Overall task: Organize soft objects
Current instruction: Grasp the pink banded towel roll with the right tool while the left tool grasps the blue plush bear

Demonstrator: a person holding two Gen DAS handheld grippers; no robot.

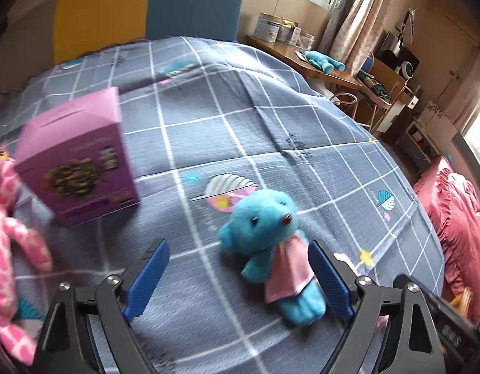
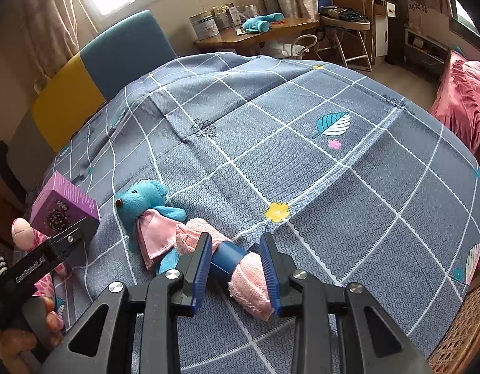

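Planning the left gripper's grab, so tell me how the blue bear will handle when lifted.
The blue bear looks plush, so it will probably squash between the pads and feel light. Its limbs look floppy, so they would likely dangle. Its pink dress hangs loose; gripping only that cloth might let the bear swing or slip.

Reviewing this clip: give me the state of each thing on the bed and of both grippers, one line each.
left gripper: open, jaws either side of the bear, not pressing it.
right gripper: shut on the pink towel roll.
pink towel roll: rolled, blue band around its middle, held.
blue teddy bear: lying on the bedspread, pink dress on.
purple box: standing tilted, closed.
pink giraffe plush: lying at the bed's edge.
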